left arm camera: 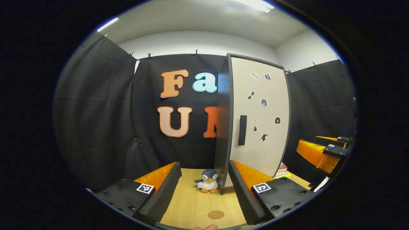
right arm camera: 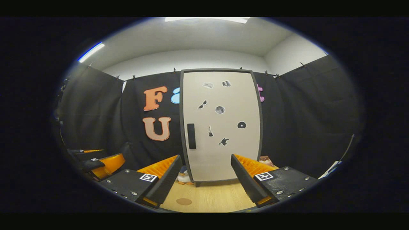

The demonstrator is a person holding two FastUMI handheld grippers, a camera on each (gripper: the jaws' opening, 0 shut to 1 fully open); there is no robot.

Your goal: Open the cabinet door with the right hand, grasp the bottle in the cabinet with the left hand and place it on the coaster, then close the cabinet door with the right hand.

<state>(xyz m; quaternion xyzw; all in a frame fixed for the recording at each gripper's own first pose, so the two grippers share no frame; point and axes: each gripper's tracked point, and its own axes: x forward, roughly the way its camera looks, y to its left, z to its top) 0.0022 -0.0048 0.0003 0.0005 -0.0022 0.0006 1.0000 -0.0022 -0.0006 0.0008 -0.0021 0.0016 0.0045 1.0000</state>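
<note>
In the left gripper view, the left gripper sits at the bottom of the frame with its jaws spread apart and empty, aimed at the wooden table; between them, lower centre, lies the round coaster, with a plush penguin just beyond it beside the cabinet's near edge. The cabinet door fills centre right and is shut, so the bottle, presumably behind it, cannot be seen. At the right edge the right gripper waits. In the right gripper view, that gripper's jaws also stand apart, empty, squared to the door, whose dark handle sits left of centre, likely lined up for the opening pull, not yet begun.
</note>
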